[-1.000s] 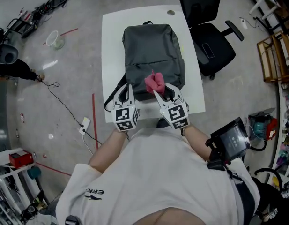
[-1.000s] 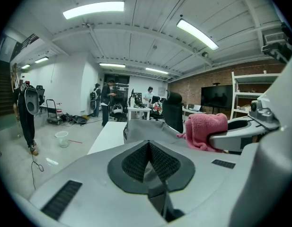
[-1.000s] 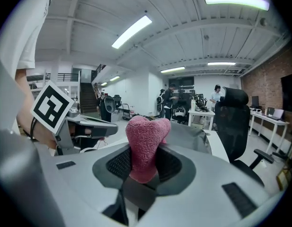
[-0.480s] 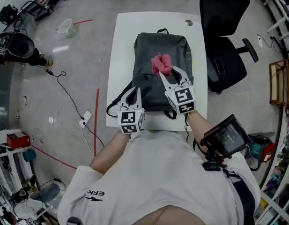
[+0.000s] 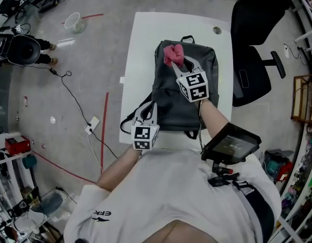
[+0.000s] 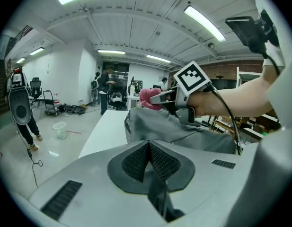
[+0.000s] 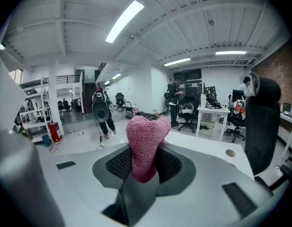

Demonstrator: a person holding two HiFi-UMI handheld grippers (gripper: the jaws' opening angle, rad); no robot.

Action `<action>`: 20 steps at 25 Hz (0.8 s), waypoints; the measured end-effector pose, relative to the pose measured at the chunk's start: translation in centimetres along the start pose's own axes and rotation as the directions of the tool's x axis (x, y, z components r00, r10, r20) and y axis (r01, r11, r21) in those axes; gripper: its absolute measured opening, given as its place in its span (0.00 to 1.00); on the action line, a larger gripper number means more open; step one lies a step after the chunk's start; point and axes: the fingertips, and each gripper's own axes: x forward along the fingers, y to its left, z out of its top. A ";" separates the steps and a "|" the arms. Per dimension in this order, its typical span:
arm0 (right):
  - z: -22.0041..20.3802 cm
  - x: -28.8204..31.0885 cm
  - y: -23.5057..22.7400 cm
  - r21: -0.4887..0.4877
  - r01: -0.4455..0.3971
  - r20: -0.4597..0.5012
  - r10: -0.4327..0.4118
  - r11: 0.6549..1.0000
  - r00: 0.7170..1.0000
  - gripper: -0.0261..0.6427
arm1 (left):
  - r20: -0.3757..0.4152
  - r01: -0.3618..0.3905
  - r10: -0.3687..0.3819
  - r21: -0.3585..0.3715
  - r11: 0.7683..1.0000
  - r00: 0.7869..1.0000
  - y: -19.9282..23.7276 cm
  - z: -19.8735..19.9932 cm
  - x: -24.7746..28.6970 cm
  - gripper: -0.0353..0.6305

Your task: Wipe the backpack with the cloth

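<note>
One white table point(image 5: 140, 59) carries one dark grey backpack point(image 5: 171, 95), lying flat along its middle with the top handle toward the far edge. Of the two claws, the left claw point(image 5: 149, 108) is closed on nothing and sits at the bag's near-left corner, probably to steady it. The right claw point(image 5: 177, 64) grips the single pink cloth point(image 5: 173, 54), pressed on the bag's far end, apparently mid-wipe.
</note>
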 end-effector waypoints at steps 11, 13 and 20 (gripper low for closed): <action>-2.8 8.6 -0.8 0.020 -0.008 -0.139 0.011 1.000 0.990 0.21 | -0.054 0.035 -0.034 0.008 0.999 0.998 1.1 -1.0 1.3 0.06; -3.6 9.0 -1.2 0.015 0.001 -0.159 0.001 1.000 0.987 0.21 | -0.063 0.048 -0.047 0.014 0.999 0.997 1.0 -1.3 1.8 0.06; -4.8 8.1 -3.9 -0.024 0.056 -0.212 -0.060 0.998 0.975 0.21 | -0.080 0.080 -0.078 0.025 0.996 0.994 0.3 -1.5 2.7 0.06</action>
